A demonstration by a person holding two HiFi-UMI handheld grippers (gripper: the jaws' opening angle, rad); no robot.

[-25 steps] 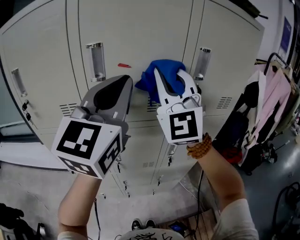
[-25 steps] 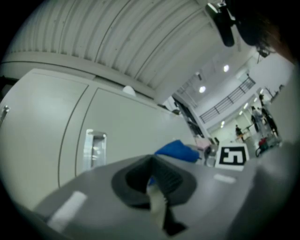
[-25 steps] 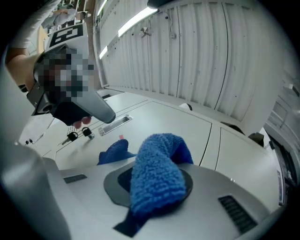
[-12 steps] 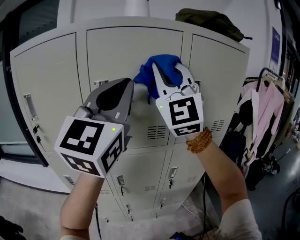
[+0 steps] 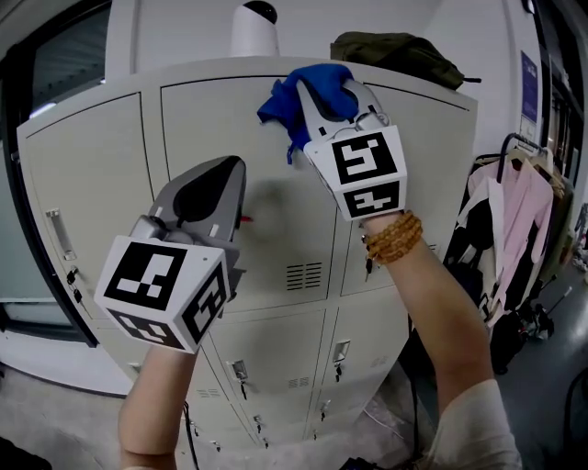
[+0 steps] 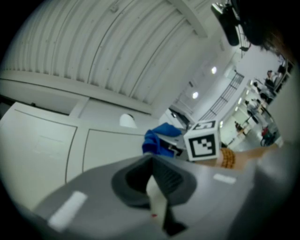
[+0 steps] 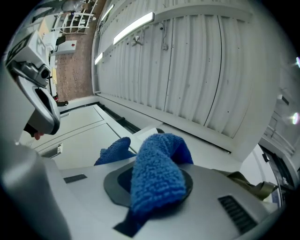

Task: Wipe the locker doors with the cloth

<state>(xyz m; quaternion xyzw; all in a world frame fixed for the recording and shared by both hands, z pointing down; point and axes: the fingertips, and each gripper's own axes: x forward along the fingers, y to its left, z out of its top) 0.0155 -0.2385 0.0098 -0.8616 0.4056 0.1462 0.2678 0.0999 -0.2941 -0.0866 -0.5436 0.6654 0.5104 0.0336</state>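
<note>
A bank of beige locker doors (image 5: 230,138) fills the head view. My right gripper (image 5: 323,92) is raised to the top edge of the upper middle door, shut on a blue cloth (image 5: 292,99) that bunches out at its tip against the metal. The same blue cloth (image 7: 157,176) lies pinched between the jaws in the right gripper view, and the blue cloth (image 6: 158,140) shows beside the marker cube in the left gripper view. My left gripper (image 5: 225,179) hovers lower and to the left, in front of the door, shut with nothing in it.
A white rounded object (image 5: 254,26) and a dark green bag (image 5: 395,57) sit on the locker top. A rack of hanging clothes (image 5: 514,220) stands at the right. Lower locker doors with handles (image 5: 342,351) are below. A dark doorway edge (image 5: 18,211) is at the left.
The right gripper has carried the cloth upward from the handle level to the top edge of the upper door. The head view has tilted up; the left gripper stays about level.
</note>
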